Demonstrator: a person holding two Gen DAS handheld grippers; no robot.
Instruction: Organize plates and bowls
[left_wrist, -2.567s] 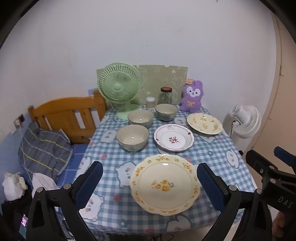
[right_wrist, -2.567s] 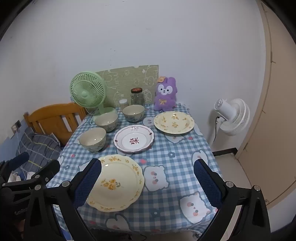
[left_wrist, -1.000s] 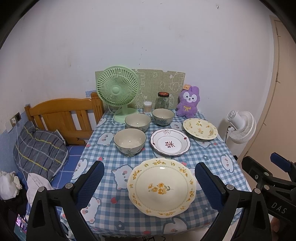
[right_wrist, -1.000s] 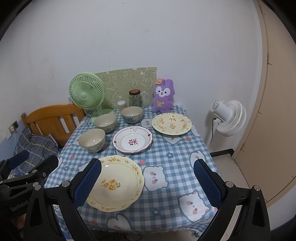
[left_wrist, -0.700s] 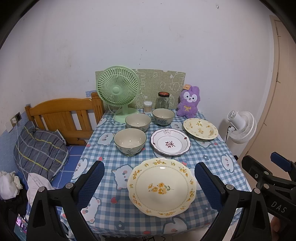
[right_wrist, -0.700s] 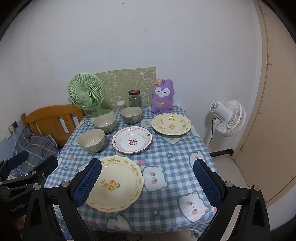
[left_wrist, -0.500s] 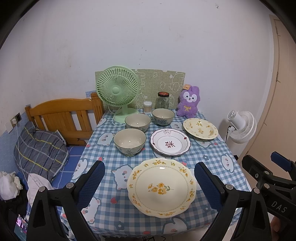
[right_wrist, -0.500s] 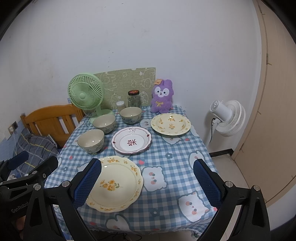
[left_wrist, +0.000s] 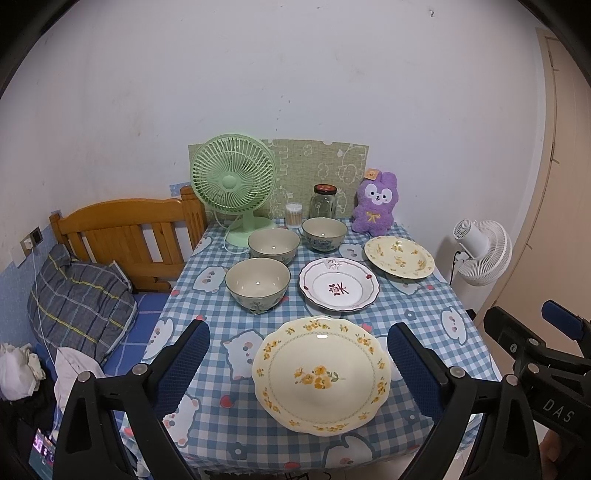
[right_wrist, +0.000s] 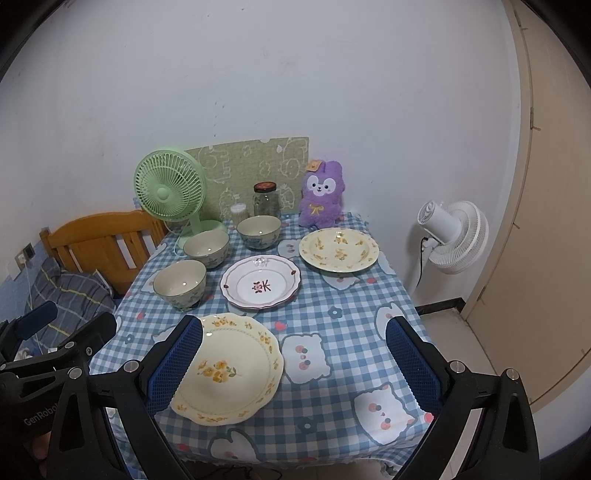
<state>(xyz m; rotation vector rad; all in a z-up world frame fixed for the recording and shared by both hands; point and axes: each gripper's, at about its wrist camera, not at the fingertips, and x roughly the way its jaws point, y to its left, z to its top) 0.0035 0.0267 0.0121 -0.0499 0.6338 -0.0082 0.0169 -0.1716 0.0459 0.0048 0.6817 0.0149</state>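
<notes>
- So far nothing looks sorted: every dish on the table (left_wrist: 436, 314) lies singly, none stacked.
- Nearest, at 6 o'clock on the checked cloth, sits the large yellow-flowered plate (left_wrist: 320, 373); the left gripper (left_wrist: 298, 352) hovers short of it, jaws wide apart and empty.
- At the centre lies the white plate with the red mark (left_wrist: 339, 289); a second yellow-flowered plate (left_wrist: 399, 256) is at 2 o'clock.
- Three bowls are spread out: the near bowl (left_wrist: 257, 283) at 9 o'clock, the middle bowl (left_wrist: 273, 245) behind it, the far bowl (left_wrist: 324, 233) at 12 o'clock.
- Off at 4 o'clock the right gripper (right_wrist: 294, 350) also has its jaws apart, holding nothing.
- Judging by this, all the stacking of plates and nesting of bowls is left to do.
</notes>
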